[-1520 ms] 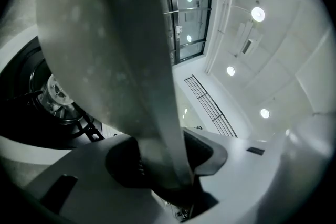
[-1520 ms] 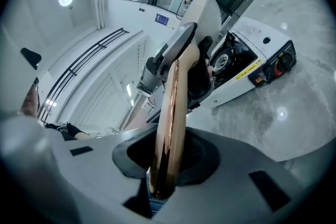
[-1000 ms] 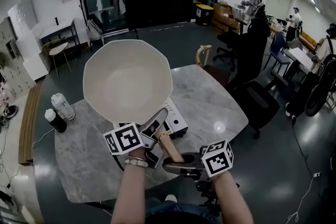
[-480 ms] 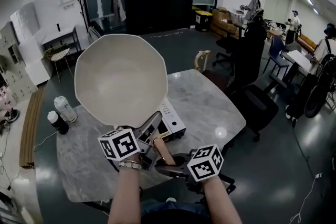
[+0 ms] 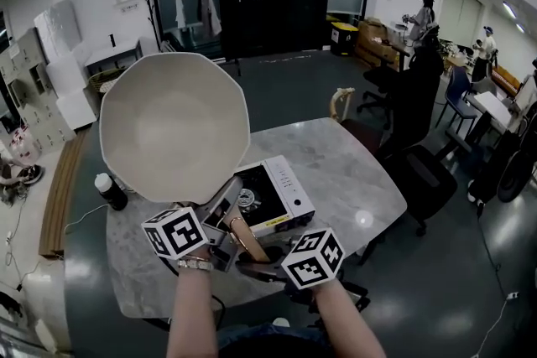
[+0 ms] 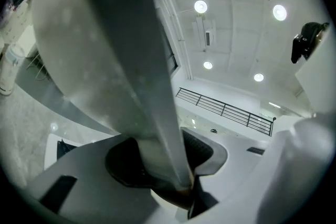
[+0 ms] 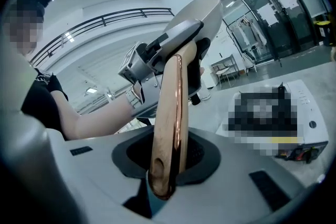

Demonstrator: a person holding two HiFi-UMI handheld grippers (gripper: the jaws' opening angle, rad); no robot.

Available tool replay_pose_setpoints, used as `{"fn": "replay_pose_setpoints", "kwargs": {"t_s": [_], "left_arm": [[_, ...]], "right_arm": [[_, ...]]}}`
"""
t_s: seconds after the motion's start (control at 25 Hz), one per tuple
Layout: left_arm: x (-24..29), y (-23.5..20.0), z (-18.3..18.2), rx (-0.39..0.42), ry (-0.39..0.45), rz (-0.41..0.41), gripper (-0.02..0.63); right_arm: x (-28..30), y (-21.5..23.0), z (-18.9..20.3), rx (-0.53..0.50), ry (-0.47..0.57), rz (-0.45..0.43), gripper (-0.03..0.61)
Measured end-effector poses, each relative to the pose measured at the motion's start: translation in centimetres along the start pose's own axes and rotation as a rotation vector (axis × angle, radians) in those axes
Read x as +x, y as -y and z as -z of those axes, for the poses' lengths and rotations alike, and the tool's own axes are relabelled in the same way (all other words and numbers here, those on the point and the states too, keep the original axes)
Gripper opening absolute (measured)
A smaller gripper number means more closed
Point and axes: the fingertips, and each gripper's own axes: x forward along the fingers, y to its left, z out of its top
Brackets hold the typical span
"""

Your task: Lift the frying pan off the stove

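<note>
The frying pan [image 5: 172,126], cream inside with a many-sided rim, hangs in the air, tilted up on edge above the table's left part. The white portable stove [image 5: 270,195] stands uncovered on the marble table [image 5: 352,172], below and to the right of the pan. My left gripper [image 5: 223,215] is shut on the grey neck of the handle [image 6: 155,92]. My right gripper [image 5: 256,254] is shut on the copper-brown handle end [image 7: 170,113]. In the right gripper view the pan [image 7: 205,10] and the left gripper [image 7: 157,55] rise beyond the handle, with the stove [image 7: 283,113] to the right.
A dark bottle [image 5: 109,190] stands at the table's left edge, partly hidden by the pan. A wooden chair [image 5: 340,101] and black office chairs [image 5: 428,172] ring the table's far right side. People work at desks far back right.
The pan has swung left and away from over the stove, which now shows whole. Both grippers moved left with the handle and kept their hold.
</note>
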Motion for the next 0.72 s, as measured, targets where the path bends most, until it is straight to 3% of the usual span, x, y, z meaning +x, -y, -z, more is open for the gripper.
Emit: {"fn": "replay_pose_setpoints", "kwargs": {"t_s": [0.52, 0.72], "left_arm": [[-9.6, -5.1, -8.3, 0.103, 0.108, -0.169, 0.181], [-12.3, -5.7, -9.6, 0.133, 0.13, -0.183, 0.183]], "right_arm": [[10.2, -3.7, -3.3, -0.136, -0.116, -0.067, 0.098], [12.7, -5.1, -3.4, -0.177, -0.12, -0.064, 0.098]]}}
